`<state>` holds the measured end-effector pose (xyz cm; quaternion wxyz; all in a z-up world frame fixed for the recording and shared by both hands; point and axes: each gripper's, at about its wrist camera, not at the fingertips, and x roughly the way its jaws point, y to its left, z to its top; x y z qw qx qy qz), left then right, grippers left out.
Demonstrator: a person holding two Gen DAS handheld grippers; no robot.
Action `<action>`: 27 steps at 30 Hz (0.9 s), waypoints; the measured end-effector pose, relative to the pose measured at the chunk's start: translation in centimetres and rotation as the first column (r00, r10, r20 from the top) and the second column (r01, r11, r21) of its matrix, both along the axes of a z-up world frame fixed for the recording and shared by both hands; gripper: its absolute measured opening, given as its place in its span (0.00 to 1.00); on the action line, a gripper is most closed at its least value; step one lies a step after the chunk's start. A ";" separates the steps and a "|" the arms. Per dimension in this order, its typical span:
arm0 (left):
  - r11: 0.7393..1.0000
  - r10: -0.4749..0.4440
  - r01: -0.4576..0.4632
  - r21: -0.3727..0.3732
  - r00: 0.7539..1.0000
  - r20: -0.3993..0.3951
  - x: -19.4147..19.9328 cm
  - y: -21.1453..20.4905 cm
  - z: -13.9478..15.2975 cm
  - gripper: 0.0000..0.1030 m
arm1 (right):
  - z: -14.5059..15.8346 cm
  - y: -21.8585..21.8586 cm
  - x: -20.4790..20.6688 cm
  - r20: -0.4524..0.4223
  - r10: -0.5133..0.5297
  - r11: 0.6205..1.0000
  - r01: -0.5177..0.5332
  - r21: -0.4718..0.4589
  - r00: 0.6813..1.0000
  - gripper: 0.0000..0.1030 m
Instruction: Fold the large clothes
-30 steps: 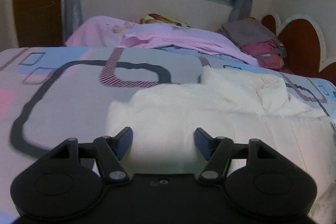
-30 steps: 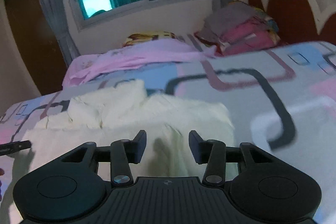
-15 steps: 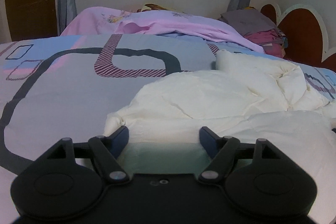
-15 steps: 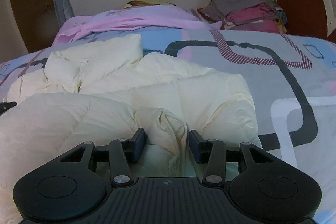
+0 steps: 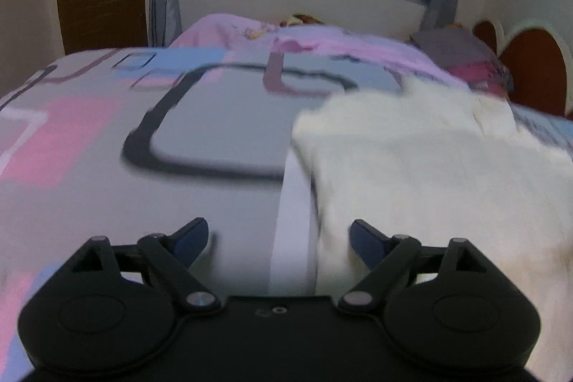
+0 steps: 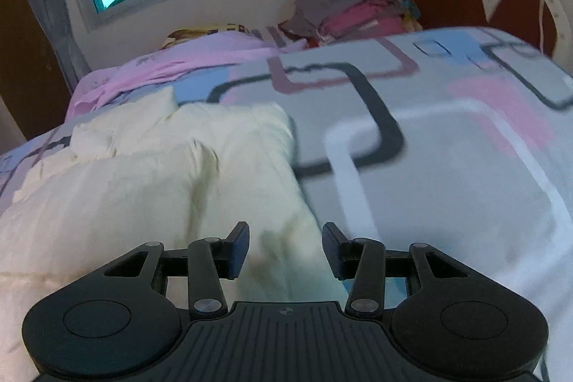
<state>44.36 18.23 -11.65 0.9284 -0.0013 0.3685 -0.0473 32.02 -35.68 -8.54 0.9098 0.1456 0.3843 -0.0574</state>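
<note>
Patterned bedspread (image 5: pixel 215 138) lies bare beside cream garment (image 6: pixel 143 185); left tongs (image 5: pixel 278 240) just widened, right tongs (image 6: pixel 285 247) released.

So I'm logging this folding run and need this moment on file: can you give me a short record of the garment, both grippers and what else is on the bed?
garment: cream padded jacket, lying partly folded on the bedspread
left gripper: jaws open and just been widening, over the jacket's edge, gripping nothing
right gripper: jaws apart over the jacket's near corner, not pinching it
also on bed: pink sheet, stack of folded clothes
image: left view blurred
</note>
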 end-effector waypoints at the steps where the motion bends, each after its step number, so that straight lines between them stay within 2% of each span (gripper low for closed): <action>1: 1.000 -0.002 0.002 0.019 1.000 -0.009 -1.3 0.0 0.0 0.84 | -0.2 -0.3 -1.2 -0.011 -0.003 1.000 0.003 0.002 1.000 0.44; 3: 0.998 0.000 0.001 0.060 1.000 -0.010 -3.8 -0.3 0.1 0.84 | -0.3 -0.4 -3.2 -0.015 -0.012 1.000 0.012 0.002 1.000 0.65; 4: 0.997 0.005 -0.004 0.076 1.000 -0.009 -4.9 -0.5 0.1 0.84 | -0.3 -0.4 -4.4 0.000 -0.011 1.000 0.011 0.004 1.000 0.81; 8: 0.993 0.020 -0.020 0.115 1.000 0.001 -9.1 -1.7 1.0 0.84 | -0.4 -0.3 -8.0 0.018 0.016 0.998 -0.017 0.053 1.000 0.81; 15: 0.991 0.038 -0.044 0.124 0.998 0.043 -15.2 -3.5 3.0 0.83 | 0.8 0.2 -13.4 0.052 0.070 0.995 -0.073 0.067 0.996 0.81; 23: 0.992 0.102 -0.104 0.077 0.995 0.021 -20.5 -1.7 3.1 0.79 | 1.1 -0.8 -18.9 0.059 0.089 0.993 -0.094 0.078 0.994 0.81; 24: 0.991 0.113 -0.114 0.072 0.993 0.013 -21.2 -1.3 2.9 0.77 | 1.0 -1.0 -19.5 0.057 0.087 0.993 -0.092 0.080 0.995 0.81; 25: 0.991 0.119 -0.120 0.067 0.993 0.004 -21.9 -1.1 2.7 0.68 | 0.9 -1.2 -20.2 0.056 0.085 0.992 -0.090 0.084 0.995 0.81; 27: 0.990 0.131 -0.130 0.049 0.991 -0.021 -23.2 -0.5 2.2 0.58 | 0.8 -1.6 -21.4 0.054 0.081 0.992 -0.085 0.093 0.995 0.81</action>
